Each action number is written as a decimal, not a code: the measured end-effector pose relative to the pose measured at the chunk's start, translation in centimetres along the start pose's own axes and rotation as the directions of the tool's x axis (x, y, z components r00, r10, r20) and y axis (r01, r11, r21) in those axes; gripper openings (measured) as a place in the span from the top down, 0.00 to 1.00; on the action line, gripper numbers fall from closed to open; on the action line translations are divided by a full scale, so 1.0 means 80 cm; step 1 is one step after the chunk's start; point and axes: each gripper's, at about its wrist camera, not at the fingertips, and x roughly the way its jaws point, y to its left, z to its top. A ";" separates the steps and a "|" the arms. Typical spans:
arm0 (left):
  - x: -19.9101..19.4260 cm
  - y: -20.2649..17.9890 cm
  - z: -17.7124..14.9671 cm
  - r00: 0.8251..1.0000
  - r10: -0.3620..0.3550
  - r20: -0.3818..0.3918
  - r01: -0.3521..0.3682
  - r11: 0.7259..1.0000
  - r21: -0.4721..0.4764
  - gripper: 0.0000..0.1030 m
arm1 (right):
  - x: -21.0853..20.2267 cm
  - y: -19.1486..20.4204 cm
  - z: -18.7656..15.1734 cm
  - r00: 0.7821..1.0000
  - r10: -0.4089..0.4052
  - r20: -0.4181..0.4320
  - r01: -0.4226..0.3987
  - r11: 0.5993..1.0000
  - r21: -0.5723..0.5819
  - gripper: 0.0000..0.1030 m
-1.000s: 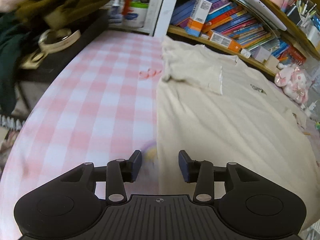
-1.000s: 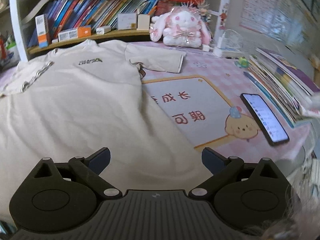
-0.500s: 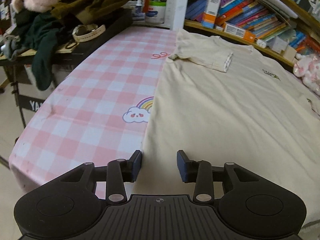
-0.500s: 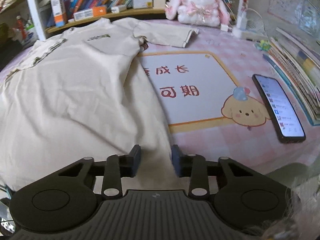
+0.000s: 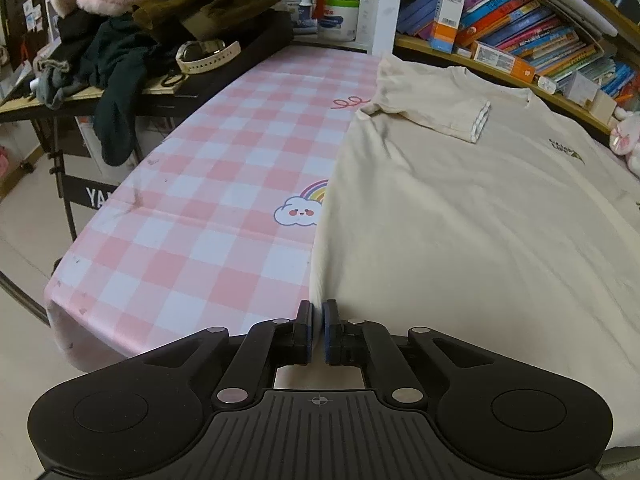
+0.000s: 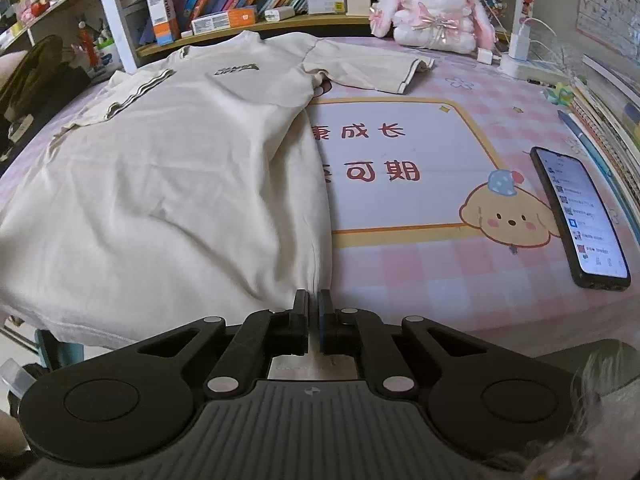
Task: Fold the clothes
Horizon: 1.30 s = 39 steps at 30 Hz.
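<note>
With the cream T-shirt [image 5: 460, 216] lying flat, only one sleeve folded in, the left gripper [image 5: 318, 322] and right gripper [image 6: 314, 312] each pinch a hem corner, so nearly all folding remains.

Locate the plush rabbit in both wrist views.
Left wrist: plush rabbit cut off at the right edge, mid-height.
Right wrist: plush rabbit top centre-right, beyond the T-shirt.
Shared landmark: the shirt's chest logo.

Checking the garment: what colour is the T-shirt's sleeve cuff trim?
Dark-and-white stripes on the cream T-shirt's sleeve cuff; right wrist view.
</note>
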 end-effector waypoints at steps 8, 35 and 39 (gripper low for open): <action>-0.011 -0.004 0.005 0.999 -0.003 0.033 0.002 1.000 0.026 0.77 | 0.000 -0.004 0.001 1.000 -0.012 0.009 0.012 0.998 0.061 0.93; -0.014 -0.080 0.018 0.966 -0.245 0.087 0.201 0.916 0.349 0.20 | 0.000 0.125 0.066 0.970 -0.198 0.143 0.184 0.977 0.105 0.02; -0.009 -0.084 0.021 0.969 -0.233 0.084 0.192 0.920 0.343 0.19 | 0.010 0.125 0.075 0.970 -0.202 0.138 0.187 0.976 0.113 0.01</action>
